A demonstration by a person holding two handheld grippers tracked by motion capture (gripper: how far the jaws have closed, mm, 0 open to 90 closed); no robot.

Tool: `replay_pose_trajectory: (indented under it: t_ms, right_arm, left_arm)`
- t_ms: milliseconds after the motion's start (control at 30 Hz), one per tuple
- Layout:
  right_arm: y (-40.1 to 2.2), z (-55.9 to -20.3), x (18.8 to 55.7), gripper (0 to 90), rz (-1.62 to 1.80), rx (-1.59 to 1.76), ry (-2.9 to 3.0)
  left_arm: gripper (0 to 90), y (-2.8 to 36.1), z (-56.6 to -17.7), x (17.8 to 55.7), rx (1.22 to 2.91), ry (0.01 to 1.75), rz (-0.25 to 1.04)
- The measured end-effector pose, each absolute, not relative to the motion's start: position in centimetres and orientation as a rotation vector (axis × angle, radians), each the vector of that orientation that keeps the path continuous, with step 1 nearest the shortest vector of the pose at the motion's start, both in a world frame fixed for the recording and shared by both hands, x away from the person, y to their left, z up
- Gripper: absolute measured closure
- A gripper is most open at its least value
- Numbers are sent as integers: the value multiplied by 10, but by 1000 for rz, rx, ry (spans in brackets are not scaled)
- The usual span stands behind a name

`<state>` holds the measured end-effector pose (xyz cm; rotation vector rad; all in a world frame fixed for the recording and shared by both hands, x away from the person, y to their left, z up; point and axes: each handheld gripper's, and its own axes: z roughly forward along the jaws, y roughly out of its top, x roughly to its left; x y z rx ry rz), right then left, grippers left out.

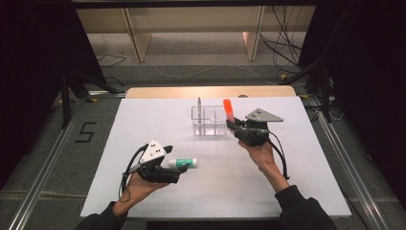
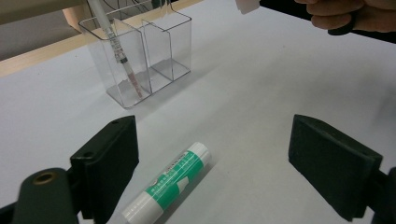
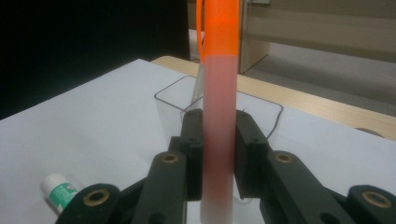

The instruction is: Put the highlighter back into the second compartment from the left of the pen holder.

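High view: the right claw point(image 1: 233, 125) sits at about two o'clock on the white counter point(image 1: 143, 124), clamped on an orange marker point(image 1: 229, 109) that stands nearly upright, cap end up, just beside the right wall of a clear holder point(image 1: 209, 125). The holder sits at twelve o'clock, near the far edge, and a thin pen point(image 1: 199, 106) leans in its left compartment. The left claw point(image 1: 184, 166) rests at about eight o'clock, jaws apart, with a green-and-white tube point(image 1: 183, 163) lying on the counter at its tips.

Left gripper view: the two black jaws stand wide apart — the tube point(image 2: 169, 184) lies flat between them, nearer the left jaw, and neither pad presses on it. Its white cap end points toward the camera at seven o'clock, the other end toward one o'clock. The holder point(image 2: 159, 51) stands well beyond at eleven o'clock, the pen point(image 2: 120, 53) slanting in its nearer compartment. The other hand point(image 2: 345, 14) shows at one o'clock.

Right gripper view: the jaws squeeze the marker point(image 3: 218, 140) on both sides of its pale pink barrel — the orange cap rises to twelve o'clock. The holder point(image 3: 170, 109) shows just behind the jaws, and the tube point(image 3: 58, 189) lies at eight o'clock, well apart.
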<state>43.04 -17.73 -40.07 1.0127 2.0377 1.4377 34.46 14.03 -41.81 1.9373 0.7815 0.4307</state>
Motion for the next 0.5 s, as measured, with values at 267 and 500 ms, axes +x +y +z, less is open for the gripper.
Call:
replay_pose_trajectory:
  t_ms: [267,500]
  right_arm:
    - [-185,-397,424,768,1547,1045,2003]
    - [-178,-395,441,768,1543,1078,1978]
  left_arm:
    - [156,137,-420,346,1937,791,424]
    - [156,138,-419,345,1933,783,430]
